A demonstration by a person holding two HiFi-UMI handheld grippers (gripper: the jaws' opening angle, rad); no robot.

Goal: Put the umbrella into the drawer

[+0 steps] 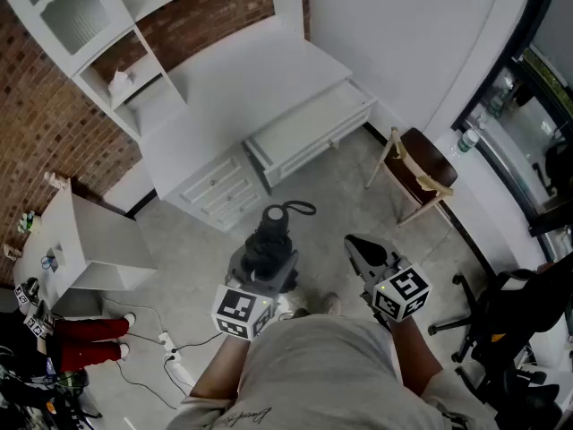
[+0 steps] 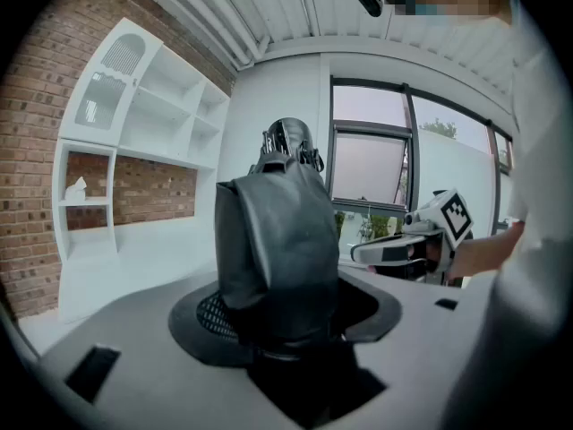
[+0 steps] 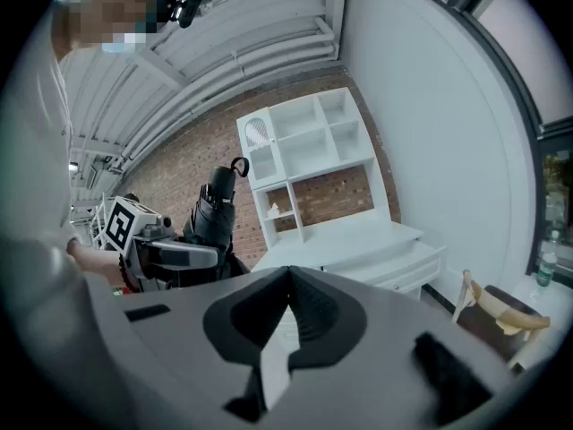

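Before the white desk, head view: a person stands on the grey floor, well apart from the desk. Its drawer seems pulled out, though the steep angle leaves that unsure.
Umbrella, head view: the folded black umbrella stands upright in the left tongs, strap loop uppermost, nowhere near the drawer.
Right tongs, head view: the right tongs hang just beside it, carrying nothing.
Left gripper view: the jaws are clenched on the umbrella's lower body, with fabric bunched between the pads. A white shelf unit rises beyond.
Right gripper view: the jaws are pressed together with nothing between them, and they point toward the desk and drawer.
Step in hand: likely carrying the umbrella to the drawer.
Next move: approach the desk, tip the umbrella flat, lower it inside the drawer, then loosen the grip. If the drawer proves short, lay it diagonally.
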